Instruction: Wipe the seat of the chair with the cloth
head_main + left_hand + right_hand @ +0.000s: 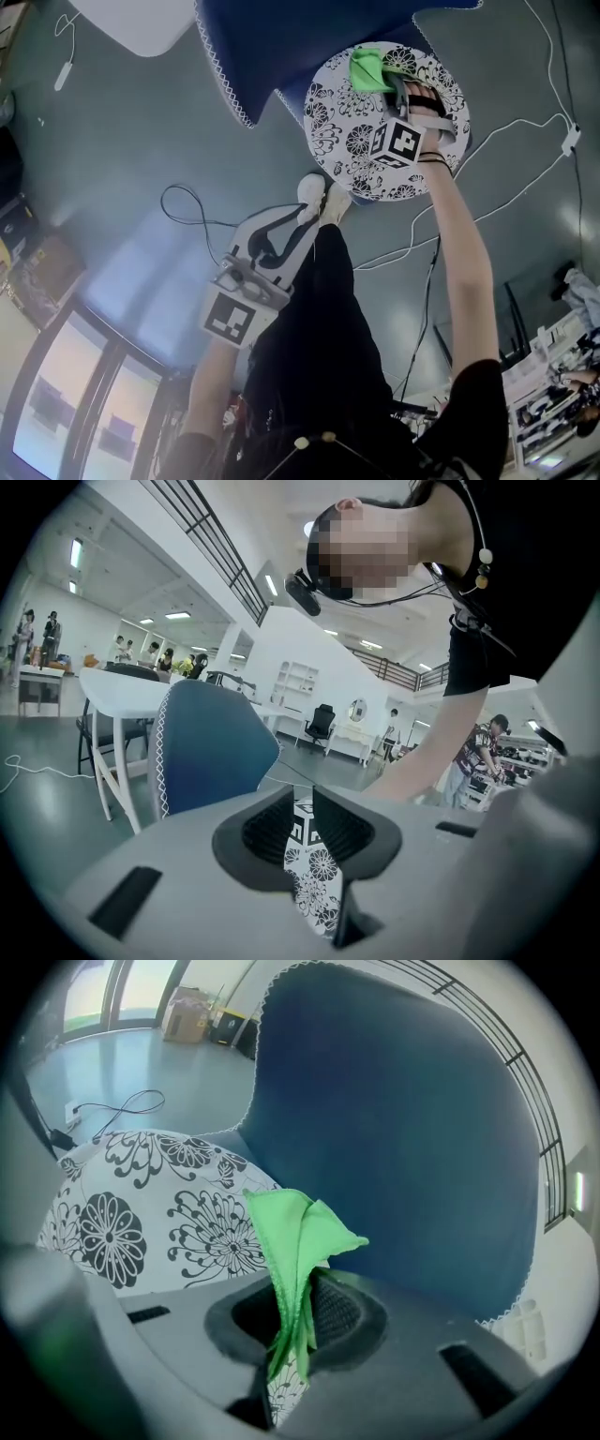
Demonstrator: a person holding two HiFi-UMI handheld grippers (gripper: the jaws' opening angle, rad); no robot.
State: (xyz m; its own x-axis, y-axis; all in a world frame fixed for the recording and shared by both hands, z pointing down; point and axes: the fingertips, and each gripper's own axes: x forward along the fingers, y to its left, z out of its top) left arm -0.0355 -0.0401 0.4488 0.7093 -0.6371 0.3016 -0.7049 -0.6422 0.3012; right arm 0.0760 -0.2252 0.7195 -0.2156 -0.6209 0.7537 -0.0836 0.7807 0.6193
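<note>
The chair's round seat [347,141] is white with black flowers and stands in front of a blue backrest [281,47]. A green cloth [372,70] lies bunched at the seat's far edge, next to the backrest. My right gripper [398,94] is over the seat, shut on the cloth. In the right gripper view the cloth [300,1232] sticks up folded from between the jaws of the right gripper [305,1283], above the seat [141,1213]. My left gripper [295,220] hangs low beside the person's leg, away from the chair. Its jaws [303,803] stand almost together with nothing in them.
Cables run over the grey floor [187,211] and to the right of the chair [525,159]. The person's shoe [319,192] is at the seat's near edge. A white table [141,23] stands at the far left. Cluttered desks [553,375] are at the lower right.
</note>
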